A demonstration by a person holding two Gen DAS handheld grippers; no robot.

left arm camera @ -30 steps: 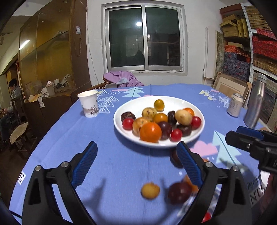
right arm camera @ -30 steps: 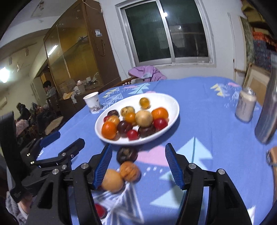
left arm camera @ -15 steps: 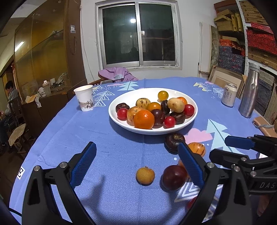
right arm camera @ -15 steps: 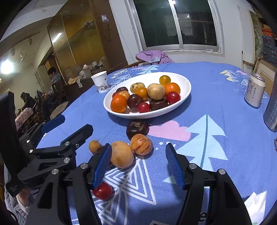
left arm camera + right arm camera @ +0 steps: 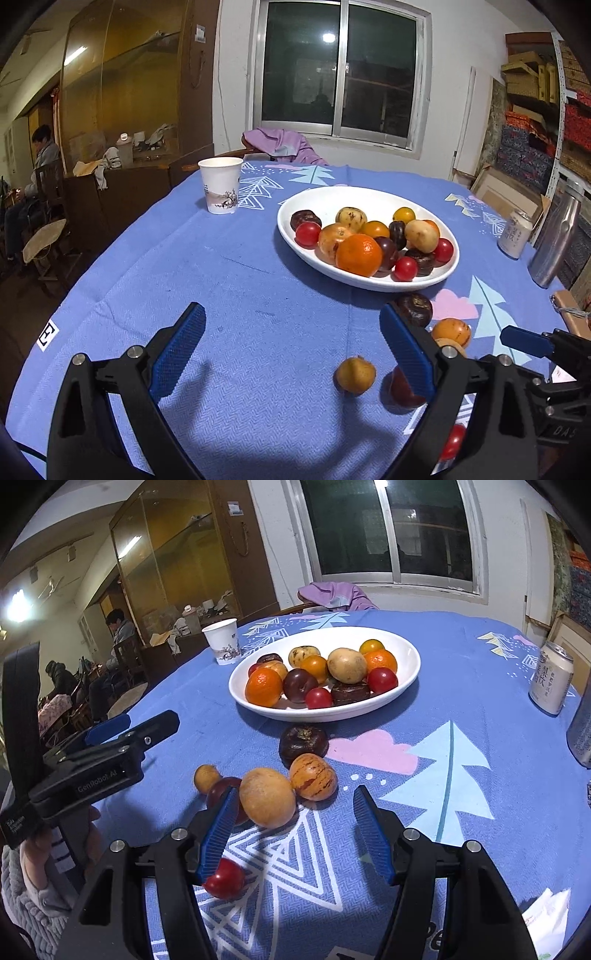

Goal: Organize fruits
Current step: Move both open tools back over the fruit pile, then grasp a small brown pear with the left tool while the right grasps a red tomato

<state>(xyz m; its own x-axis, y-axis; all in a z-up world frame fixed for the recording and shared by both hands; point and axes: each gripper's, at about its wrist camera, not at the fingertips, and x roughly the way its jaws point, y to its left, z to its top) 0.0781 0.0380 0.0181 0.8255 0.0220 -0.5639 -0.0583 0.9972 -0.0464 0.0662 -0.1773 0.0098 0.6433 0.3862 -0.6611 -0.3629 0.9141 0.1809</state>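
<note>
A white oval plate [image 5: 325, 199] [image 5: 406, 653] full of mixed fruit stands mid-table. Loose fruit lies on the blue cloth in front of it: a dark brown fruit [image 5: 303, 741], a striped orange fruit [image 5: 313, 781], a large tan fruit [image 5: 266, 797], a dark red plum [image 5: 221, 793], a small yellow fruit [image 5: 207, 777] [image 5: 354, 374] and a red cherry tomato [image 5: 224, 878]. My right gripper [image 5: 295, 830] is open and empty, just behind the tan fruit. My left gripper [image 5: 291, 350] is open and empty over bare cloth, left of the loose fruit.
A paper cup [image 5: 220, 189] stands at the back left. A drink can [image 5: 551, 683] and a steel flask [image 5: 554, 245] stand at the right. A chair with purple cloth [image 5: 284, 144] is behind the table. White paper [image 5: 546, 919] lies near right.
Both grippers have pulled back from the plate and risen, and the left view has swung leftward. The loose fruit now lies in front of the right gripper. Both stay open.
</note>
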